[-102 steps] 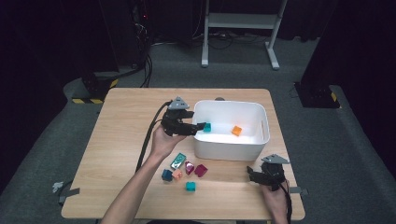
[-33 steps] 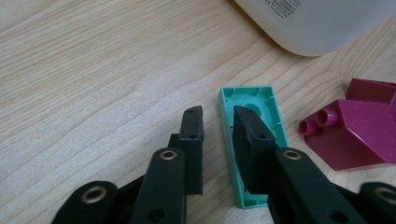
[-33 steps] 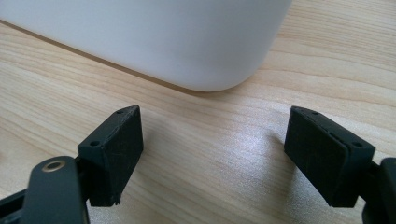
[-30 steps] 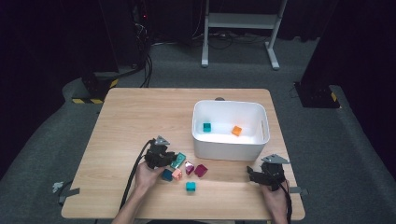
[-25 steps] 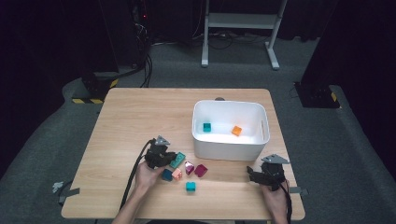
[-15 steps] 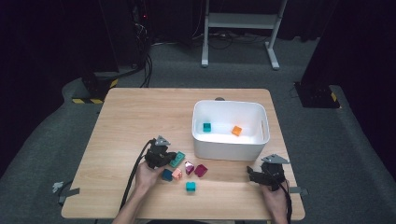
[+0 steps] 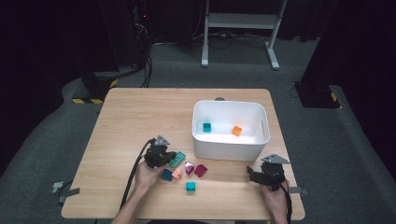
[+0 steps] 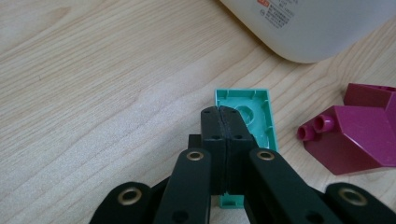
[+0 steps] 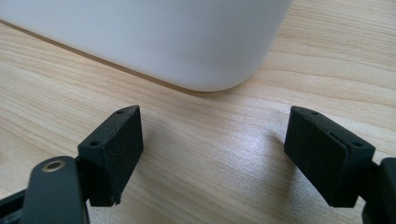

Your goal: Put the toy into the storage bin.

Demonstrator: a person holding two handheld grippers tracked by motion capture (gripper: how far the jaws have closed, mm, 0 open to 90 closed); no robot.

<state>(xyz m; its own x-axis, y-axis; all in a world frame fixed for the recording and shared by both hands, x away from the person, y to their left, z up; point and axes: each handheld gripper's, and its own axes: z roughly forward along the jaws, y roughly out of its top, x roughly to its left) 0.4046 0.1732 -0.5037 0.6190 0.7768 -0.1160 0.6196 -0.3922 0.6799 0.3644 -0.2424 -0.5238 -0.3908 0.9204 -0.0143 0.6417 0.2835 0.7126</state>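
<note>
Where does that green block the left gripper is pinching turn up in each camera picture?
High view: green block sits at the tip of the left gripper, just left of the white tub's near corner.
Left gripper view: centre, hollow side up, with the shut jaws clamped on its wall.
Right gripper view: not in it.
Shared landmark: the white tub.

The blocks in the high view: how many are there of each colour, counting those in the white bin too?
Teal or green: 3 (in the bin, at the left gripper, alone near the table edge)
Orange or salmon: 2 ()
Magenta: 2 ()
Blue: 1
Total: 8
</note>
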